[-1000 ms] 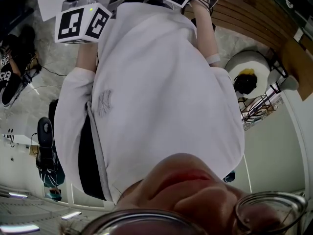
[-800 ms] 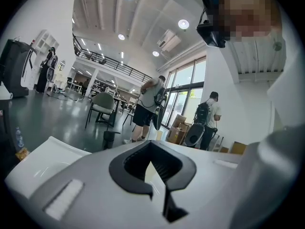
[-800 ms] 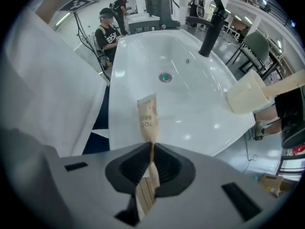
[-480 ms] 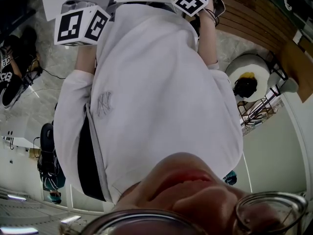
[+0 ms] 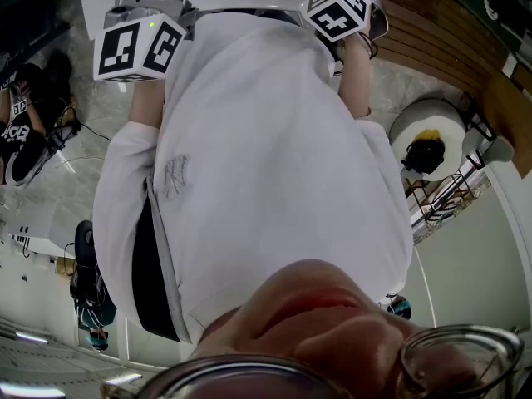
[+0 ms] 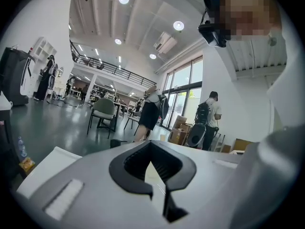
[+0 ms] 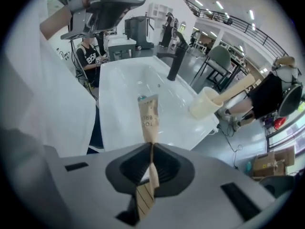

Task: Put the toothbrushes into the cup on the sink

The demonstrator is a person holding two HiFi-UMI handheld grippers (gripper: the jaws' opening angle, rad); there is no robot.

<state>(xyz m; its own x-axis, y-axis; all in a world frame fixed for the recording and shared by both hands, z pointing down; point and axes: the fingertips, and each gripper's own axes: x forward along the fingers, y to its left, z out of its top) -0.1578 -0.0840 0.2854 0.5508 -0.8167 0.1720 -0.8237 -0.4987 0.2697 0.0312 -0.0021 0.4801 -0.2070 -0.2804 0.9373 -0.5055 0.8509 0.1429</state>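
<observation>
In the right gripper view, my right gripper (image 7: 151,146) is shut on a toothbrush in a brown paper packet (image 7: 148,120), which sticks out over the white sink (image 7: 124,87); its jaws have just been closing on it. A cream cup (image 7: 206,103) stands on the sink's right rim with another packed toothbrush (image 7: 237,86) leaning out of it. A black faucet (image 7: 175,61) rises behind the basin. My left gripper (image 6: 150,144) points out into the hall, its jaws shut with nothing between them. The head view shows only the two marker cubes, the left one (image 5: 137,46) and the right one (image 5: 337,11), above a white shirt.
A person (image 7: 88,56) sits at a desk behind the sink. The left gripper's body (image 7: 102,1) hangs over the sink's far left. Chairs (image 6: 102,113) and standing people (image 6: 209,120) fill the hall. A round white stand (image 5: 426,131) is on the floor to the right.
In the head view, the right marker cube has moved right and further into the picture. The left cube has stayed almost in place.
</observation>
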